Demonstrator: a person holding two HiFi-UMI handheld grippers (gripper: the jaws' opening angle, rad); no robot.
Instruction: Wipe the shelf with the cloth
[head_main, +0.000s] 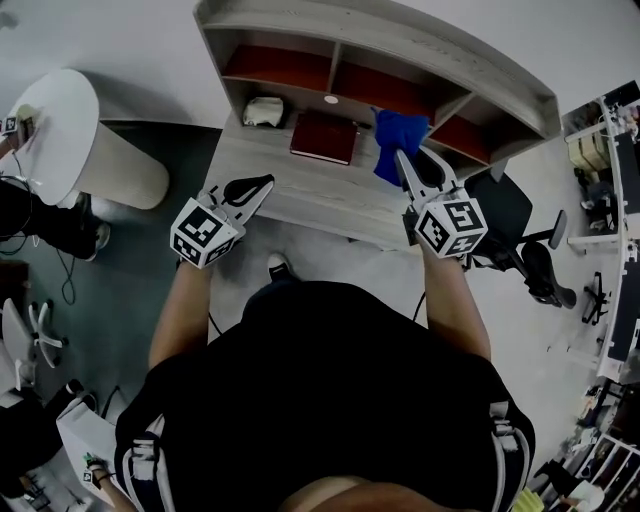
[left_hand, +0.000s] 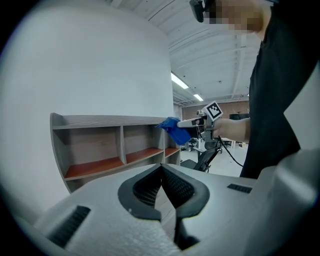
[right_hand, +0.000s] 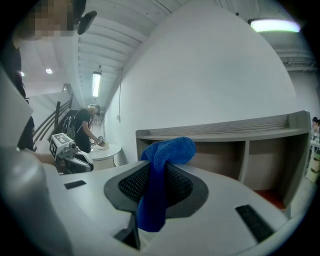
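Note:
A grey wooden shelf (head_main: 400, 45) with three red-floored compartments stands at the back of a desk. My right gripper (head_main: 400, 160) is shut on a blue cloth (head_main: 397, 142), which hangs in front of the middle and right compartments. In the right gripper view the blue cloth (right_hand: 159, 175) is pinched between the jaws, with the shelf (right_hand: 225, 132) beyond. My left gripper (head_main: 262, 186) hangs over the desk's front left part, shut with nothing in it. The left gripper view shows the shelf (left_hand: 110, 145), the cloth (left_hand: 175, 129) and the right gripper (left_hand: 192, 123).
A dark red book (head_main: 324, 136) and a crumpled white thing (head_main: 264, 111) lie on the desk (head_main: 300, 190) before the shelf. A black office chair (head_main: 520, 240) stands right of the desk. A round white table (head_main: 70, 130) is at the left, with a person (right_hand: 85, 127) working at it.

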